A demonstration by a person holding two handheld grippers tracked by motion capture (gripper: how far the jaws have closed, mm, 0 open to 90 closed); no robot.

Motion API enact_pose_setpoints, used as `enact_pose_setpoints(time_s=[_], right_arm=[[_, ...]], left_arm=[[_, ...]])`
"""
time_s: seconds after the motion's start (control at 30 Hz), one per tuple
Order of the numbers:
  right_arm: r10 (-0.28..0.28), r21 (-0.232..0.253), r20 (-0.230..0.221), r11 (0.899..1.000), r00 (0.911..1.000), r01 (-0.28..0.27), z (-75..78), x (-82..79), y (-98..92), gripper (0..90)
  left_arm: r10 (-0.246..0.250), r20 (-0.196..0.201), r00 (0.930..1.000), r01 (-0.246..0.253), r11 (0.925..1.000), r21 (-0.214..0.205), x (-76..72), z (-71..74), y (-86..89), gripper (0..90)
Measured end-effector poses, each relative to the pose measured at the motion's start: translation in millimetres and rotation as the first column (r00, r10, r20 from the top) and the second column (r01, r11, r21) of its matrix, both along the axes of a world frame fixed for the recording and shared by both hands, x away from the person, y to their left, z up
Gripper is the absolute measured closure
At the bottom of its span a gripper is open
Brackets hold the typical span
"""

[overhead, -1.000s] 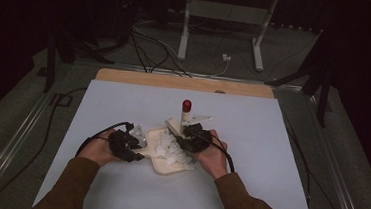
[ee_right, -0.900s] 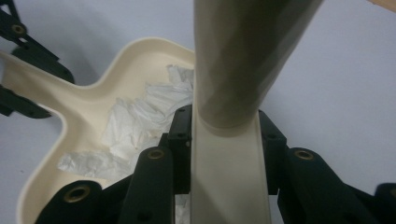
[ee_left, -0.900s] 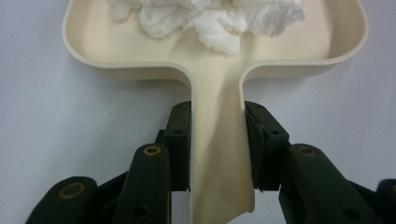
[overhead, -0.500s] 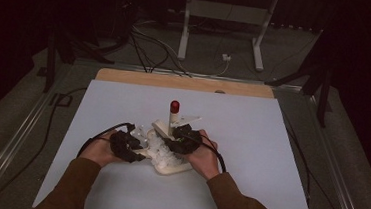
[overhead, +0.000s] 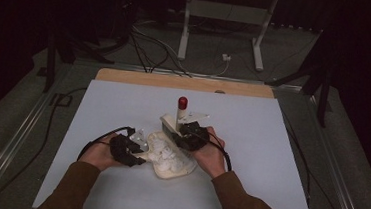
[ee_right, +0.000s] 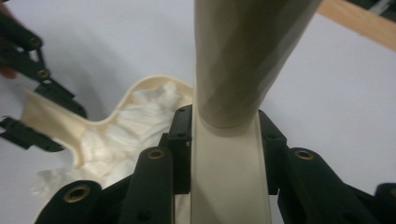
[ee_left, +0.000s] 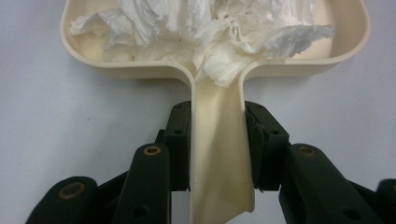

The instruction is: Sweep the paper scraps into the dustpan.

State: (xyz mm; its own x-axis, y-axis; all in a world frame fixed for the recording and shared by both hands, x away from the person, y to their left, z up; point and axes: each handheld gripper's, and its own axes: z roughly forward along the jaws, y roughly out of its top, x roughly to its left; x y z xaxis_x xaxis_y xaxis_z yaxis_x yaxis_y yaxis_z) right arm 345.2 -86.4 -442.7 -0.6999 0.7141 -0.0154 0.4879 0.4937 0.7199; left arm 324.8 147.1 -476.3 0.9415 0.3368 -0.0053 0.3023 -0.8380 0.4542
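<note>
Two tools, one dustpan, one little brush.

The left tool [ee_left: 217, 154] is pinched tight on the cream handle of the dustpan [ee_left: 219, 140], with one black jaw on each side of it. The pan part lies flat on the white table [ee_left: 56, 121] just past the jaws, and it is full of crumpled white paper [ee_left: 205, 32]. The right tool [ee_right: 224, 149] is pinched tight on the flat cream back of a small brush [ee_right: 231, 70], whose round handle sticks up past the jaws. From the high view, the left tool [overhead: 125, 150] sits at the left side of the dustpan [overhead: 171, 169] and the right tool [overhead: 190, 135] is at its far right edge. The brush handle [overhead: 180, 115] stands up there with a red tip [overhead: 182, 103]. All of it is near the middle of the table [overhead: 269, 161], close to the person's hands.
</note>
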Motion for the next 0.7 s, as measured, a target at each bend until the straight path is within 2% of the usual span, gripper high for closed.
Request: enact_pose_setpoints(time_s=[0.27,0.47,0.7], right_arm=[[-0.048,-0.028,0.009,0.998,0.9988,0.048,3.4,-6.9,-19.6,66.9],[-0.098,-0.033,-0.009,0.995,0.9952,0.097,-3.8,-14.9,-40.4,66.8],[-0.148,-0.045,-0.019,0.988,0.9888,0.147,-9.9,-22.1,-54.2,66.8]], left_arm=[[-0.014,0.002,0.9999,0.014,0.9999,-0.001,-10.1,-0.9,1.0,66.3],[-0.023,0.007,0.9997,0.023,0.9997,0.001,-15.9,-2.1,0.0,66.3],[-0.024,0.003,0.9997,0.024,0.9997,0.003,-20.8,-4.1,-2.4,66.3]])
